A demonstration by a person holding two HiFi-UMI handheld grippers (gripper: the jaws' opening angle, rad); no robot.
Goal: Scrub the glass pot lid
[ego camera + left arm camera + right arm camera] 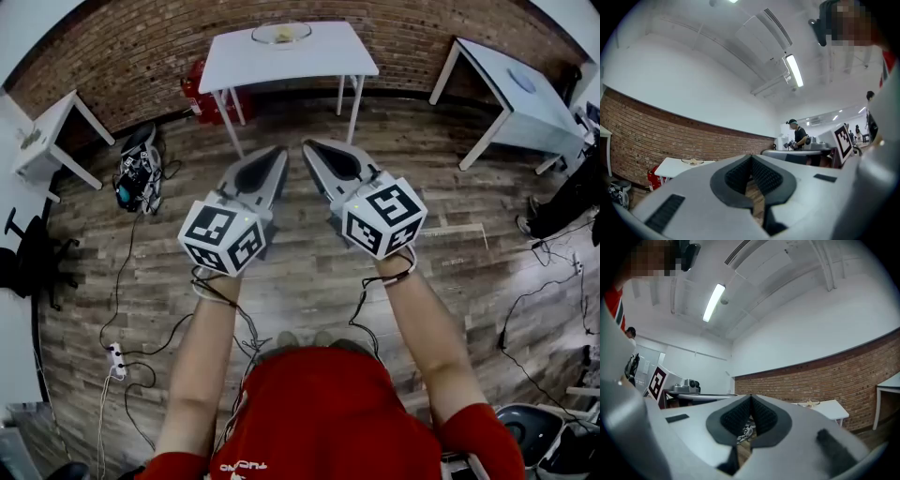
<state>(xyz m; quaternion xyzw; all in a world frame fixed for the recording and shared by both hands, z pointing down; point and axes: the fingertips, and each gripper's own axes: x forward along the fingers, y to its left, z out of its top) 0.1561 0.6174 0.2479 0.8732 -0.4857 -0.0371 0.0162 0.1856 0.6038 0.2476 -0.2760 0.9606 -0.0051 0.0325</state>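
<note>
Lid far, left gripper, right gripper closed

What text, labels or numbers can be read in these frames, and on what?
No text reads clearly.
Red shirt: white print at its lower edge, upside down, too blurred to read.
Left gripper and right gripper: black-and-white square markers on their cubes, patterns, no words.
Red container: any label too small to read.

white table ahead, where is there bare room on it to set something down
The white table is bare along its near edge and at both sides of the glass pot lid, which sits at the far edge. Crowded: floor to its left, with a red object and cabled gear.
</note>
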